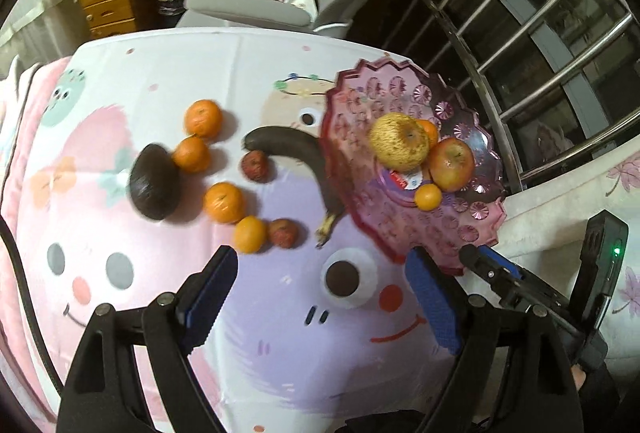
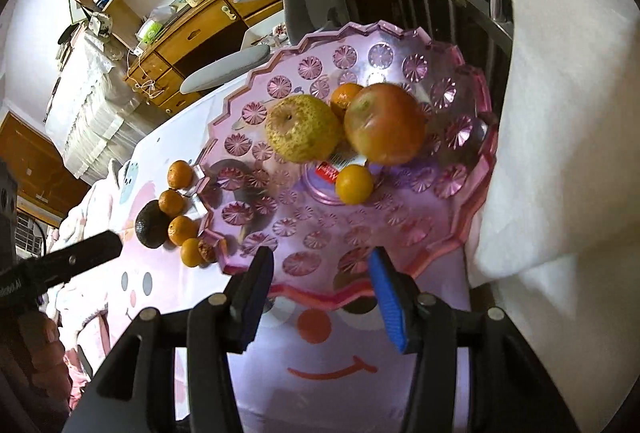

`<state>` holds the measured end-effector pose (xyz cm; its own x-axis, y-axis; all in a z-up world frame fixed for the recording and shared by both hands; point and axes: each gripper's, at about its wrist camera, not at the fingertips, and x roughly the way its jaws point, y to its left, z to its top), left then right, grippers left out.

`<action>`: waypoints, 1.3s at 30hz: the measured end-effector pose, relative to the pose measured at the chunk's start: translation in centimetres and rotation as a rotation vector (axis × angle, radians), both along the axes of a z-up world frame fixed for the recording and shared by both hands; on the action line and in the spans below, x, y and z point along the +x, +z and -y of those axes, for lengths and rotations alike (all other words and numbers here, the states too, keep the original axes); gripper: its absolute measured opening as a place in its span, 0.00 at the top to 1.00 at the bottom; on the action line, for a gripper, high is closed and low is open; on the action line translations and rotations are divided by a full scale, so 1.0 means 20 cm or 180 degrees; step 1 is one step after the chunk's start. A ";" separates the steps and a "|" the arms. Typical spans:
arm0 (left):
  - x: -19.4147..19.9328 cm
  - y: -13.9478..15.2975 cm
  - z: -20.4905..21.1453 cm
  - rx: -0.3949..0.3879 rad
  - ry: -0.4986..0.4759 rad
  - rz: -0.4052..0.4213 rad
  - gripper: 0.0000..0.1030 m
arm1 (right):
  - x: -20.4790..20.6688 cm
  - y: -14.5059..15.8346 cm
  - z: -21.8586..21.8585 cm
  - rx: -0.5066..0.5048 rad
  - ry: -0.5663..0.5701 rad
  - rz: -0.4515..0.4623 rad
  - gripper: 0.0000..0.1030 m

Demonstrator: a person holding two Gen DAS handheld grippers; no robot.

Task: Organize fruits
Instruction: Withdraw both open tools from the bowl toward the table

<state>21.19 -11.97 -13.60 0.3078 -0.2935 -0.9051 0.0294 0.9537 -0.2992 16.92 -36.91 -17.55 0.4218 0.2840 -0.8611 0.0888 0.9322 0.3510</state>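
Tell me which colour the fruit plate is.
The plate is clear pink with a pressed flower pattern. The right wrist view shows it best.

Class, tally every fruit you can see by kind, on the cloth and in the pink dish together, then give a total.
Tangerines: 6, four on the cloth, two in the pink dish
Small reddish fruits: 2
Avocado: 1
Blackened banana: 1
Yellow pear: 1
Red apple: 1
Total: 12

Bare cloth (image 1: 280, 313) before the fruit, pink dish (image 1: 476, 233) crowding right, railing (image 1: 520, 45) behind
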 end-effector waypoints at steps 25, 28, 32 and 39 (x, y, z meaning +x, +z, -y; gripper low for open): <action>-0.38 0.11 -0.78 0.0019 -0.0197 0.0066 0.18 | -0.35 -0.03 -0.54 0.0450 -0.0849 -0.0350 0.51; -0.39 0.11 -0.86 -0.0002 -0.0306 0.0081 0.18 | -0.37 -0.05 -0.63 0.0480 -0.0931 -0.0353 0.51; -0.38 0.10 -0.95 0.0017 -0.0482 0.0068 0.18 | -0.40 -0.07 -0.75 0.0485 -0.1022 -0.0371 0.51; -0.33 0.06 -1.04 0.0101 -0.0794 -0.0063 0.18 | -0.43 -0.11 -0.94 0.0421 -0.1046 -0.0392 0.51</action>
<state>14.51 8.81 -12.31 0.2116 -0.3296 -0.9201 0.2594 0.9266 -0.2722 8.24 -18.09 -19.68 0.4046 0.2628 -0.8759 0.4247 0.7943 0.4344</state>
